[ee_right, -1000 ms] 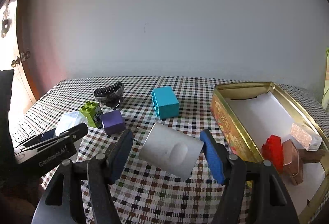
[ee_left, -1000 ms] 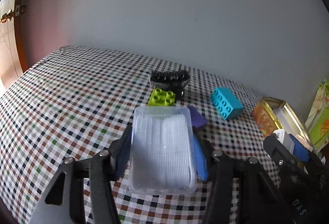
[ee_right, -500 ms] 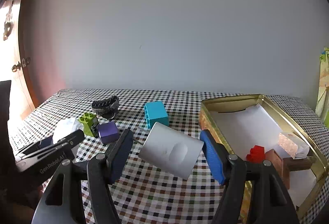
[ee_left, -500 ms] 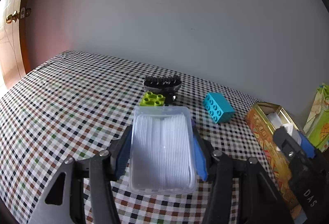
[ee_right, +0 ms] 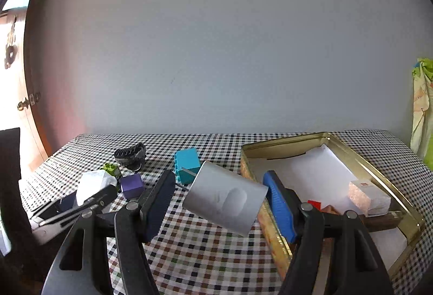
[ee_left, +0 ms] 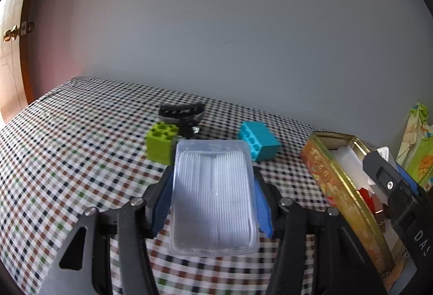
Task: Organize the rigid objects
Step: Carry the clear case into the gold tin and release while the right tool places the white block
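Your left gripper (ee_left: 213, 195) is clamped on a clear ribbed plastic box (ee_left: 213, 197), blue pads pressed against both long sides, and it's held up off the checkered tablecloth (ee_left: 67, 149). Just past the box's far end you've got the lime green brick (ee_left: 161, 142), with the black hair claw clip (ee_left: 181, 111) right behind it and the teal brick (ee_left: 258, 141) off to the right, apart from the others.

Your right gripper (ee_right: 220, 197) is closed on a silver-grey block (ee_right: 226, 201) with a little oval dent on its face. It's tilted, with the top left corner leaning toward the teal brick, and it's clear of the cloth. The right finger (ee_right: 278, 204) sits right at the near left wall of the gold tin (ee_right: 379, 178), so the block hangs just beside the tin, not over the inside yet.

Inside the tin there's white paper lining (ee_right: 305, 173), a red brick (ee_right: 314, 204) mostly hidden behind your finger, a pinkish speckled block (ee_right: 368, 197) and a dark brown piece (ee_right: 384, 219) near the front corner; can't tell what that one is.

From the right wrist cam there's also a purple cube (ee_right: 131, 186) on the cloth near the lime brick, next to where your left gripper comes in with the clear box. A green patterned bag (ee_left: 418, 143) sits past the tin on the far right.
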Tool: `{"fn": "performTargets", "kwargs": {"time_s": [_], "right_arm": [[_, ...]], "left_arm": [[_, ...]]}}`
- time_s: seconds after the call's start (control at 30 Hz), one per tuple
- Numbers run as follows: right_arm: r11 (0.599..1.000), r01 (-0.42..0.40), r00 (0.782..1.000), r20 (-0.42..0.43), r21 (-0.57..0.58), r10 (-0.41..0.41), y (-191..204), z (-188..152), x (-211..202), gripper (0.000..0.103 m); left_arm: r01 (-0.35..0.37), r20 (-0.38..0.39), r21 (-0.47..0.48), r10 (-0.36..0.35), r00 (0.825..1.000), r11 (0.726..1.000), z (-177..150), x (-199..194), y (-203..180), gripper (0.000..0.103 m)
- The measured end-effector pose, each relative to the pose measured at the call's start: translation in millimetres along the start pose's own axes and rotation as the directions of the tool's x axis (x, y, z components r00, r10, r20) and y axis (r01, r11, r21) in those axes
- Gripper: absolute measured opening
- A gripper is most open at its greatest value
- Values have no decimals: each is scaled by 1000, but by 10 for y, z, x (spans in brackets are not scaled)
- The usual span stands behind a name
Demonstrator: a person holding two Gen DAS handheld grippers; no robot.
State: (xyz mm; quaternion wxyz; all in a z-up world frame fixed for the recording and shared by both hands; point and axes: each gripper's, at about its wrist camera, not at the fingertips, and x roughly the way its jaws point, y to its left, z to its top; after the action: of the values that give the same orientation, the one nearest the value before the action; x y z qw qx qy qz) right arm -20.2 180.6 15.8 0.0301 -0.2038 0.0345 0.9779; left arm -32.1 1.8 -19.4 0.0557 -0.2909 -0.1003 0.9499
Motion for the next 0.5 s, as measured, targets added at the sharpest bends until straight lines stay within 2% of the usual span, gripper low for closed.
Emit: {"fn": "performTargets", "kwargs": {"time_s": [0.5], "right_arm": [[998, 30, 999, 32, 53, -32, -510, 32, -126, 70]], "left_arm": [[72, 55, 111, -78, 995, 991, -49, -103, -643, 53]]}}
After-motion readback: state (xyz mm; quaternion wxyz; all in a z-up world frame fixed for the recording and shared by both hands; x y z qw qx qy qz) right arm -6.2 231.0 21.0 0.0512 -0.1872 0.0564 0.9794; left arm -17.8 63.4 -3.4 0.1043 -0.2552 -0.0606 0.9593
